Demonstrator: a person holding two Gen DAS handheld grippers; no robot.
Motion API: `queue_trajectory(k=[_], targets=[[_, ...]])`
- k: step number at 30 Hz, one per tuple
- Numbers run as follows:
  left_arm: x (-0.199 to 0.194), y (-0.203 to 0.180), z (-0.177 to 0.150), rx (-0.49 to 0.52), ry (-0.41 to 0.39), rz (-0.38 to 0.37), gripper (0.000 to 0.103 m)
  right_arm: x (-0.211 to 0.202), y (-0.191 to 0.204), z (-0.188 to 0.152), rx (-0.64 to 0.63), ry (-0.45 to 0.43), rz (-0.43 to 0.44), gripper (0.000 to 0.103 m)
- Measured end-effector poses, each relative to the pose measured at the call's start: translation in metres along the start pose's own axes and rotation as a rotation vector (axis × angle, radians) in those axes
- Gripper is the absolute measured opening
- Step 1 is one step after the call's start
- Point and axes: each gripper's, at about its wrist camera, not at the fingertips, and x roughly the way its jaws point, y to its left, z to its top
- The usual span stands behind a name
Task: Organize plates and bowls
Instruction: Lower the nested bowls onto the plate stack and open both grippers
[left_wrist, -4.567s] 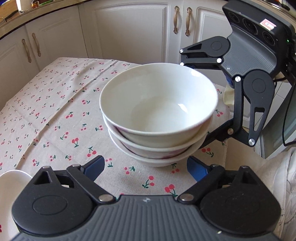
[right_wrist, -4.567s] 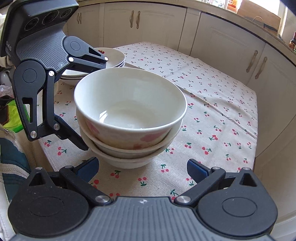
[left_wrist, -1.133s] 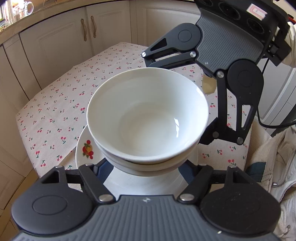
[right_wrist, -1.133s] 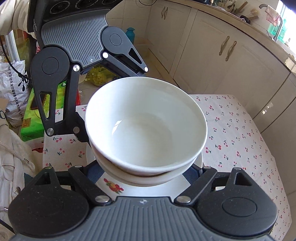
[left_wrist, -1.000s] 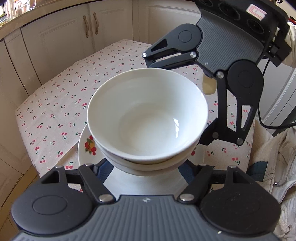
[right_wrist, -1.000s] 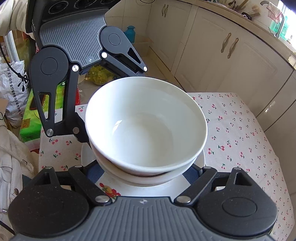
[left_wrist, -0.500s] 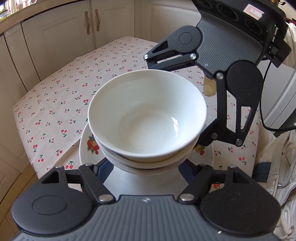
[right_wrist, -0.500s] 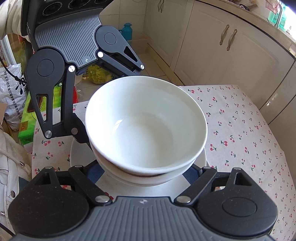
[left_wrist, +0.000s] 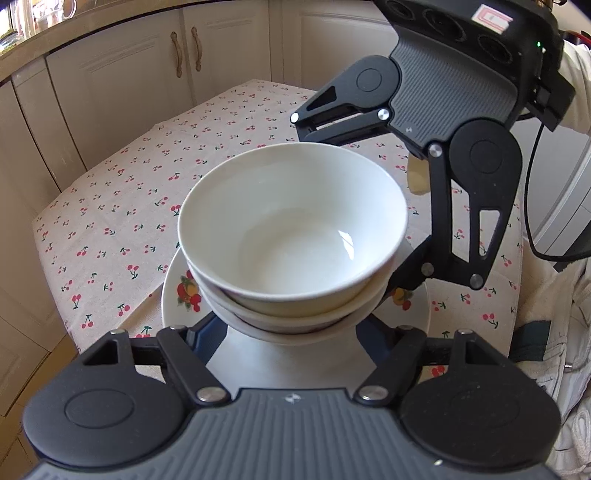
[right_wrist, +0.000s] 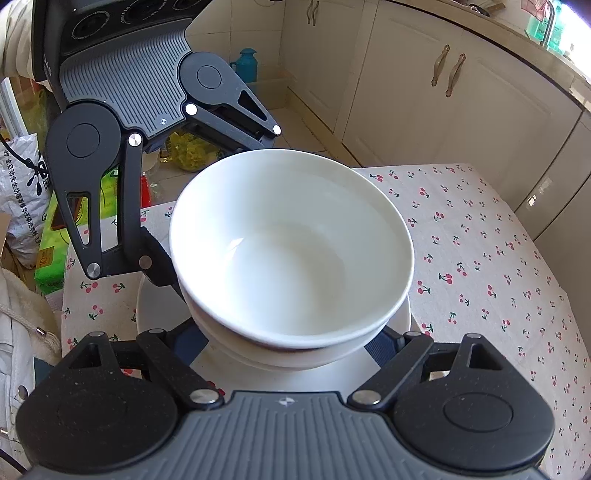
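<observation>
Both claws, left (left_wrist: 291, 332) and right (right_wrist: 284, 347), clamp empty nested bowls (left_wrist: 291, 229) above a plate (left_wrist: 177, 295).

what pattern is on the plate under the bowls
White plate with colourful fruit prints near its rim; clearest in the left wrist view.

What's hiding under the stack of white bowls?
Under the stack of white bowls there is a white plate with painted fruit, lying on the cherry-print tablecloth. The plate's middle is covered, and whether the bowls touch it cannot be seen.

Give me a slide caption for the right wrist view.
Two grippers flank nested white bowls over a white plate on the cherry-print tablecloth.
</observation>
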Motion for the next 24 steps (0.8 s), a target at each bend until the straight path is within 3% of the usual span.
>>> queue_trajectory(k=[3, 6, 11, 18, 22, 24], targets=[[-0.005, -0.004, -0.002, -0.006, -0.014, 0.033, 0.086, -0.002, 0.002, -0.001, 0.007, -0.007, -0.007, 0.093], [-0.013, -0.008, -0.007, -0.021, -0.027, 0.053, 0.092, -0.008, 0.006, -0.003, 0.012, -0.025, -0.034, 0.103], [-0.032, -0.022, -0.015, -0.055, -0.062, 0.123, 0.095, -0.025, 0.016, -0.009, 0.047, -0.034, -0.097, 0.103], [-0.065, -0.065, -0.017, -0.084, -0.185, 0.289, 0.102, -0.065, 0.040, -0.017, 0.226, -0.047, -0.318, 0.103], [-0.078, -0.089, -0.015, -0.186, -0.266, 0.339, 0.102, -0.087, 0.055, -0.027, 0.372, -0.066, -0.467, 0.103], [-0.083, -0.104, -0.015, -0.228, -0.319, 0.401, 0.102, -0.094, 0.062, -0.036, 0.468, -0.068, -0.522, 0.103]])
